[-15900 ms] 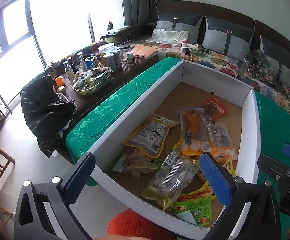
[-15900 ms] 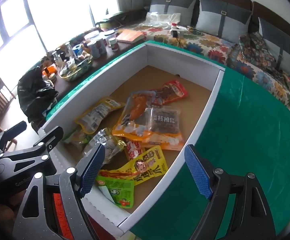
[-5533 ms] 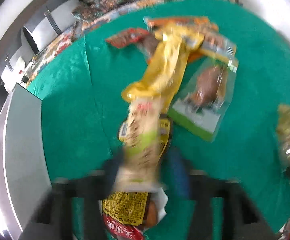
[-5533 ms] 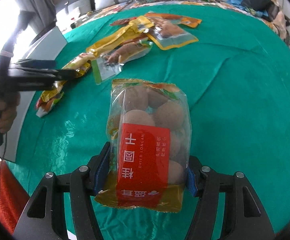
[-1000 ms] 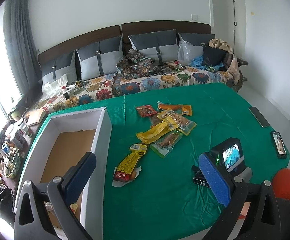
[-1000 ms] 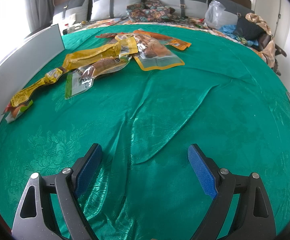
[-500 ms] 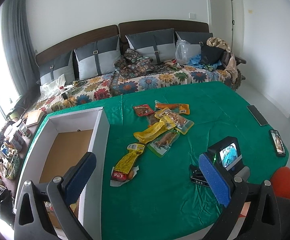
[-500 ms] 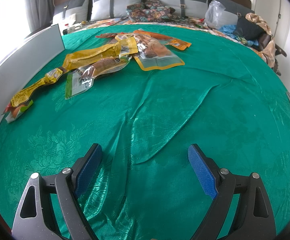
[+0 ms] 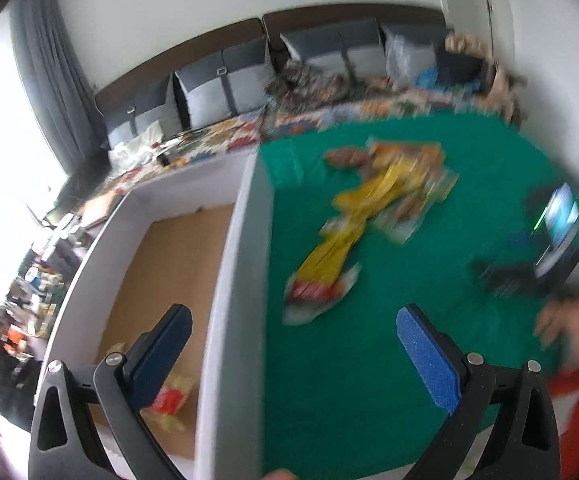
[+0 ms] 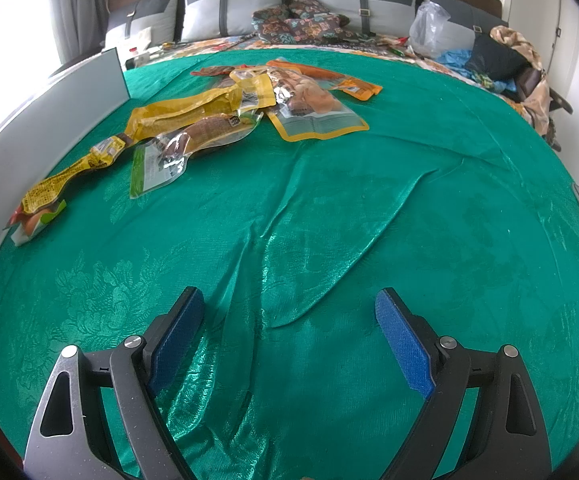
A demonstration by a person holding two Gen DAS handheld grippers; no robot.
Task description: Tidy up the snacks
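Green cloth point(image 10: 369, 208) covers the table, wrinkled in the middle. Snacks point(image 10: 249, 96) sit in a loose pile on it, far side from the right gripper point(image 10: 289, 336), near the white box point(image 9: 245, 280).

Right gripper: spread wide, nothing between the blue pads point(image 10: 403, 344), low over bare cloth. Well apart from the pile.

Left gripper point(image 9: 289, 352): also wide apart and empty. It straddles the box's right wall, left pad point(image 9: 161, 352) over the box interior, right pad over the cloth. Left view is motion-blurred, so fine detail is unreliable.

Pile, right view:
- Long yellow pouch point(image 10: 193, 110) lying diagonally, overlapped at its far end by a small yellow-edged packet point(image 10: 251, 92).
- Clear sausage pack point(image 10: 185, 140) just beside and below the yellow pouch, touching it.
- Thin yellow strip pack point(image 10: 61, 180) trailing toward the box wall, red-and-green end nearest the camera.
- Orange-bordered pouch point(image 10: 313, 108) at the right of the pile, with a flat orange packet point(image 10: 321, 74) behind it.
- Red packet point(image 10: 209, 71) at the far left of the pile, partly hidden.

Box: brown cardboard floor, mostly bare. One red-and-yellow bag point(image 9: 169, 404) lies in the near corner, partly behind the left pad.

Right gripper's body with a lit screen point(image 9: 561, 216) shows at right in the left view, a blurred hand point(image 9: 569, 320) below it. Sofa with grey cushions point(image 10: 225, 0) behind the table.
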